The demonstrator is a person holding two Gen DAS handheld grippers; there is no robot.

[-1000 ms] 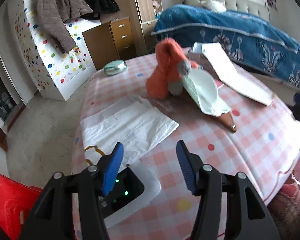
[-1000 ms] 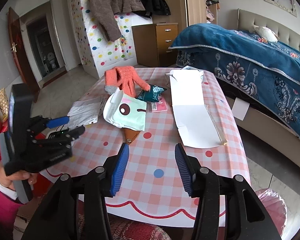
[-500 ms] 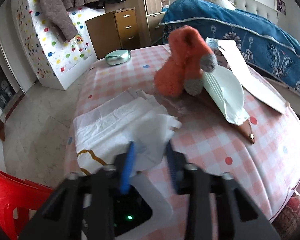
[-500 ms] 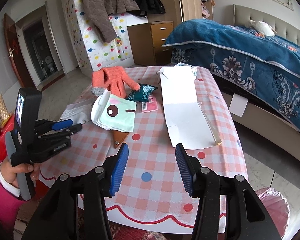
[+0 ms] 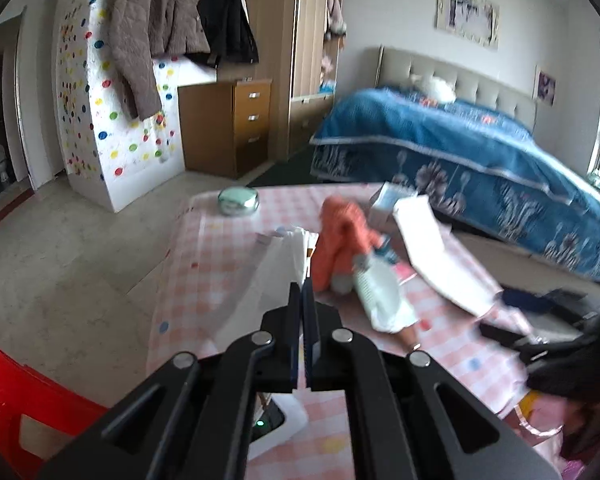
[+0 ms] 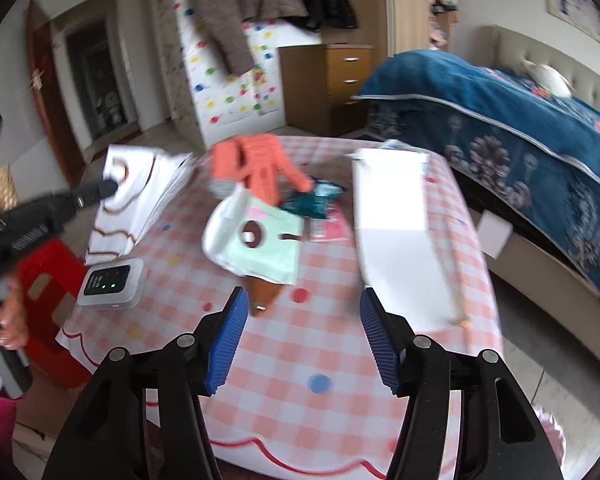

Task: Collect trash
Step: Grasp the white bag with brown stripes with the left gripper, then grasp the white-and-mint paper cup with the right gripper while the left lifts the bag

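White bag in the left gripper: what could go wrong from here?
1. The left gripper pinches only one edge of the white bag, so it might slip out mid-lift.
2. The hanging bag swings close to the small white device near the table edge and could drag or knock it off.
3. The bag also hangs near the orange glove, so it could snag that clutter.

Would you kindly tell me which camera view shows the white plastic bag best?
The right wrist view: the white plastic bag hangs lifted from the left tongs, showing its brown handles and full shape. The left wrist view shows only a blurred strip of it beyond the shut tongs.
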